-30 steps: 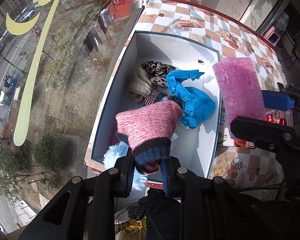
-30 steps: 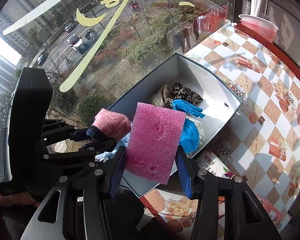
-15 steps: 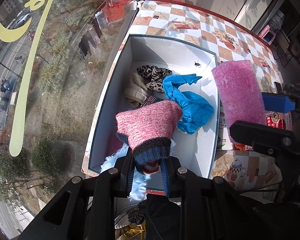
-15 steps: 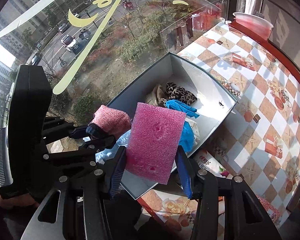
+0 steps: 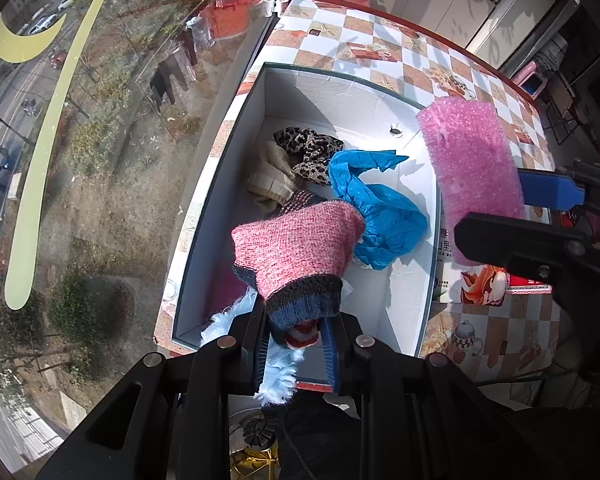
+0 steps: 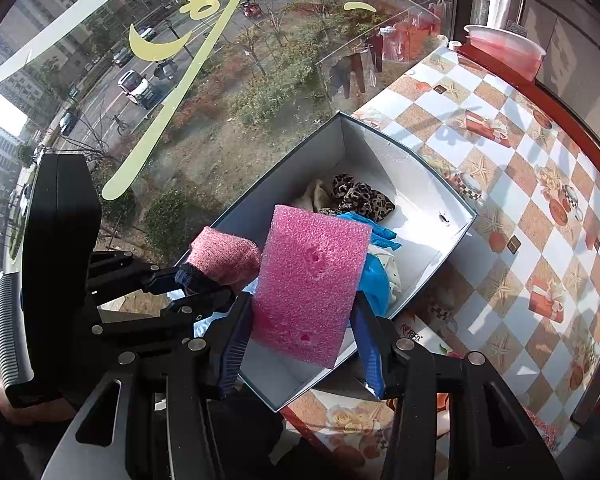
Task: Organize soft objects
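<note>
The left gripper [image 5: 294, 344] was clenched on the dark cuff of a pink knit sock [image 5: 300, 252], which stood up from the jaws over the near end of the box [image 5: 430, 280]. Pale blue fluff [image 5: 278, 380] hung beside the left finger, at the box's near edge. In the right wrist view the same sock [image 6: 224, 258] showed to the left of the right gripper [image 6: 300, 344], held out by the left gripper [image 6: 198, 286], with a hand [image 6: 16, 400] on that tool's grip at the near left.

The right gripper grasped a pink foam pad [image 6: 310, 282] by its lower edges, both blue fingers [image 6: 234, 342] pressed against its sides. The pad stood upright above the box's near right wall; in the left wrist view it [image 5: 470, 172] hung just right of that wall.

Inside the white box, past the sock, lay a crumpled blue bag [image 5: 380, 208]. Farther in lay a beige knit piece [image 5: 270, 178] and, touching it on the right, a leopard-print cloth [image 5: 308, 148]. The far end of the box floor was bare.

The box sat on a checked tablecloth [image 6: 520, 200] beside a window [image 6: 180, 100]. At the far end of the table stood a red basin [image 6: 504, 46].
</note>
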Tool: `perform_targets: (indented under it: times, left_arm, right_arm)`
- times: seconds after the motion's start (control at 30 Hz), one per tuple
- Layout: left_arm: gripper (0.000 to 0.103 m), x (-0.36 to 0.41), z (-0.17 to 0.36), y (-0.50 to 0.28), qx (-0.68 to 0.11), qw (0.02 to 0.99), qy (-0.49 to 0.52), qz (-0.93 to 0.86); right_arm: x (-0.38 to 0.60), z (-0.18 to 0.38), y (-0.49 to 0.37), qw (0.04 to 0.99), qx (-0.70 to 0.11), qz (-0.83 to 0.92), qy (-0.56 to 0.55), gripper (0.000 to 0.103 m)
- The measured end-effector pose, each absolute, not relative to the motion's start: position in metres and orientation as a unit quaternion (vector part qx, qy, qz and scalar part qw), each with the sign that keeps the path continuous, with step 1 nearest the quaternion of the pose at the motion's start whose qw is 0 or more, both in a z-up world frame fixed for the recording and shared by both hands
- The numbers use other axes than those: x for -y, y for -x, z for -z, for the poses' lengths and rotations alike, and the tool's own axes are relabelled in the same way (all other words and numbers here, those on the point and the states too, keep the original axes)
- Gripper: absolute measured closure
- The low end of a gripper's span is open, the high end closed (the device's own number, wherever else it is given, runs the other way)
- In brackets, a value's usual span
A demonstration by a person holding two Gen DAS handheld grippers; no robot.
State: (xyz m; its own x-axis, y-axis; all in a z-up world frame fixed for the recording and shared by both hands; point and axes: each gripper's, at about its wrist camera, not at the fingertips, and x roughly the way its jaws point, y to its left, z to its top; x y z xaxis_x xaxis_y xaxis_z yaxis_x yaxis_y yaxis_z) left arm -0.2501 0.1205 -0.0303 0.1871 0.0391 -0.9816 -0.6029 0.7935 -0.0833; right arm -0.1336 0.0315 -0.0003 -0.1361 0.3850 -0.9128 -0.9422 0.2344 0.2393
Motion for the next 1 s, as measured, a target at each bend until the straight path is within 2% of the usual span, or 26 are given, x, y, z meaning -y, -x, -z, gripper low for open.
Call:
perform_targets:
  times: [0.4,0.47,0.6,0.63,0.67,1.0]
  left_arm:
    - [0.077,-0.124,0.033,0.245,-0.604,0.735,0.227,-0.208]
    - [0.07,-0.126,0.034,0.244,-0.605,0.734,0.227,-0.209]
    - [0.036,-0.129,0.036,0.241,-0.606,0.734,0.225,-0.209]
    - [0.032,-0.129,0.035,0.241,-0.603,0.736,0.227,-0.207]
    - [0.032,-0.128,0.035,0.241,-0.602,0.738,0.227,-0.204]
    - [0.03,-0.124,0.035,0.237,-0.605,0.743,0.215,-0.189]
  right_arm:
    - [-0.055,0.001,0.122,0.604,-0.515,-0.54,0.28,0.054]
    - [-0.059,0.0,0.118,0.608,-0.514,-0.538,0.277,0.053]
    - [-0.064,-0.009,0.109,0.625,-0.51,-0.528,0.265,0.048]
    - [-0.064,-0.011,0.108,0.632,-0.506,-0.525,0.262,0.035]
    - [-0.063,-0.014,0.106,0.64,-0.5,-0.524,0.258,0.024]
    - [-0.051,-0.012,0.106,0.645,-0.517,-0.508,0.242,0.023]
